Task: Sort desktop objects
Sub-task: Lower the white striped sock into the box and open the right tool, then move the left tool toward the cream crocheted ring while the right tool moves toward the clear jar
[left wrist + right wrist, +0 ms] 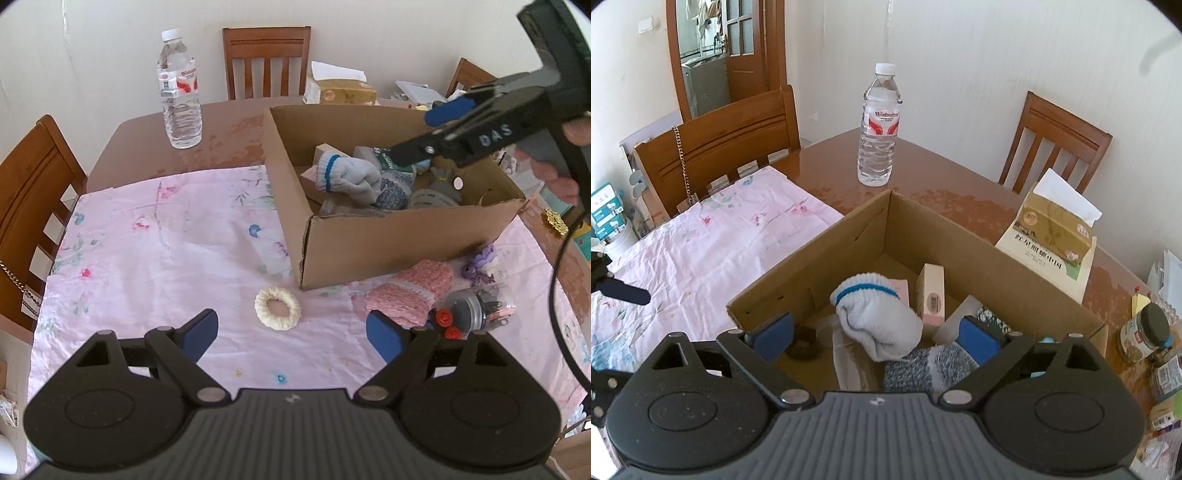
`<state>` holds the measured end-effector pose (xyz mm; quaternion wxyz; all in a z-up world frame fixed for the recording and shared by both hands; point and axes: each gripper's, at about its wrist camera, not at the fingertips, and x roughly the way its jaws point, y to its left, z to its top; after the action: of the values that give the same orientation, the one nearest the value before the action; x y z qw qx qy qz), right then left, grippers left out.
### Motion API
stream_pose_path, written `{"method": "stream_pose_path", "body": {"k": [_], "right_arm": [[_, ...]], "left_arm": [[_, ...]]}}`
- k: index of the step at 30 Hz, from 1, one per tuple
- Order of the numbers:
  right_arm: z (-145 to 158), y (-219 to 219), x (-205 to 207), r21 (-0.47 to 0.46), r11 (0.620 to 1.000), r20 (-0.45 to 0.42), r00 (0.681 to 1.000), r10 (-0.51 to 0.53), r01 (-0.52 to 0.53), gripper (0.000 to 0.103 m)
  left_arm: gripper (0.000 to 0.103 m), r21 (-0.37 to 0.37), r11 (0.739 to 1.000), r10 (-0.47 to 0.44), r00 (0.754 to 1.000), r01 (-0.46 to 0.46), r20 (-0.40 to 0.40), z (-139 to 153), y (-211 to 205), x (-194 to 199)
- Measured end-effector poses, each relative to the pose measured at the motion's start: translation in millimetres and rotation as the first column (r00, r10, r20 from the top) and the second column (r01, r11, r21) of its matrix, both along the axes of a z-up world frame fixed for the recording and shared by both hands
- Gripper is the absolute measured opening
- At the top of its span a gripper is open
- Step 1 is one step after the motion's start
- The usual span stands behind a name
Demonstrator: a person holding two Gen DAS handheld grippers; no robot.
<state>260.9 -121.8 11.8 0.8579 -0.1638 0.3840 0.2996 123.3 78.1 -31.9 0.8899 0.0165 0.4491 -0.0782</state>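
Right wrist view: open brown cardboard box (812, 258) holding white blue-striped sock (875, 314), speckled grey sock (923, 365), pink carton (931, 295); right gripper (877, 332) above, jaws apart, empty. Left gripper (291, 332) likewise spread, empty.

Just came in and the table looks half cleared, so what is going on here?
A person is sorting loose things into a cardboard box with a gripper in each hand. The right gripper is open over the box, above a white sock lying among other items, gripping nothing. The left gripper hangs open above a cream scrunchie on the pink cloth. A pink knitted piece, a purple scrunchie and a small jar wait beside the box.
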Motion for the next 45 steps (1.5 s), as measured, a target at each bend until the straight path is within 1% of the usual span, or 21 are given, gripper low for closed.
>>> {"method": "stream_pose_path", "body": {"k": [4,12,23,28,36,45], "right_arm": [[0.6,-3.7,-9.1,0.011,1.000,-0.008,1.000,-0.008,0.008,0.099],[8.1,-12.0,-33.8,0.029,0.999,0.010,1.000,-0.018,0.018,0.099],[8.6,-28.4,-69.4,0.065,0.995,0.005,0.997,-0.077,0.077,0.099],[3.8,-35.8,-87.0,0.087,0.991,-0.017,0.995,-0.103,0.104,0.099],[-3.7,-42.4,-109.3,0.090,0.987,-0.046,0.991,-0.127,0.131,0.099],[-12.8,-54.6,-116.2,0.086,0.977,-0.082,0.978,-0.189,0.196,0.099]], "left_arm": [[0.087,0.000,1.000,-0.002,1.000,0.002,-0.008,-2.8,0.9,2.0],[0.087,-0.001,1.000,-0.012,1.000,0.012,-0.015,-7.7,-0.8,6.0],[0.087,0.020,0.999,-0.039,0.999,0.039,-0.015,-15.4,-6.8,8.5],[0.087,0.032,0.998,-0.046,0.999,0.047,-0.022,-20.5,-7.6,10.4],[0.087,0.050,0.997,-0.065,0.997,0.066,-0.029,-29.9,-10.8,18.8],[0.087,0.074,0.993,-0.095,0.995,0.097,-0.023,-39.6,-14.0,34.7]]}}
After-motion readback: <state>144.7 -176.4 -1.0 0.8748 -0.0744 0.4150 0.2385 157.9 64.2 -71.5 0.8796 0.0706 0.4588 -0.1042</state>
